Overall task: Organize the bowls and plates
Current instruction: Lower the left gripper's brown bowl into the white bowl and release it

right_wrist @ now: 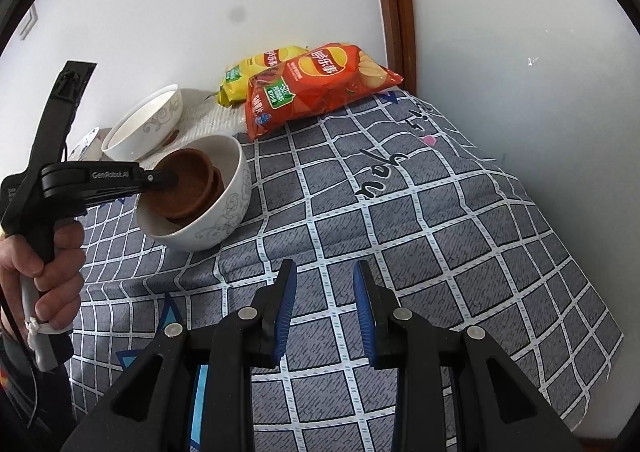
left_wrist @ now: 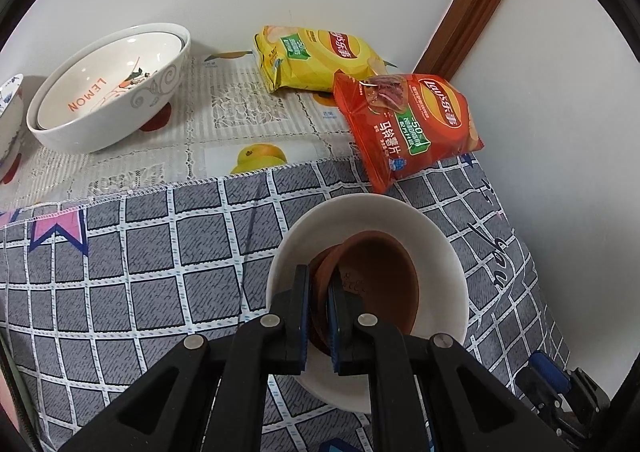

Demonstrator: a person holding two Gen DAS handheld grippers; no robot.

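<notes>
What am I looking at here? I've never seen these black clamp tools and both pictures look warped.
A person holds one hand-held gripper per hand, each carrying a fisheye camera looking along its fingers, hence the warping. The left camera shows the left gripper shut on the rim of a brown dish inside a white bowl. The right camera shows the right gripper open, holding nothing, above the gray checked cloth, with the person's hand on the left tool. Farther back sit stacked white bowls, the inner one marked LEMON, plus a yellow chip bag and a red chip bag.
</notes>
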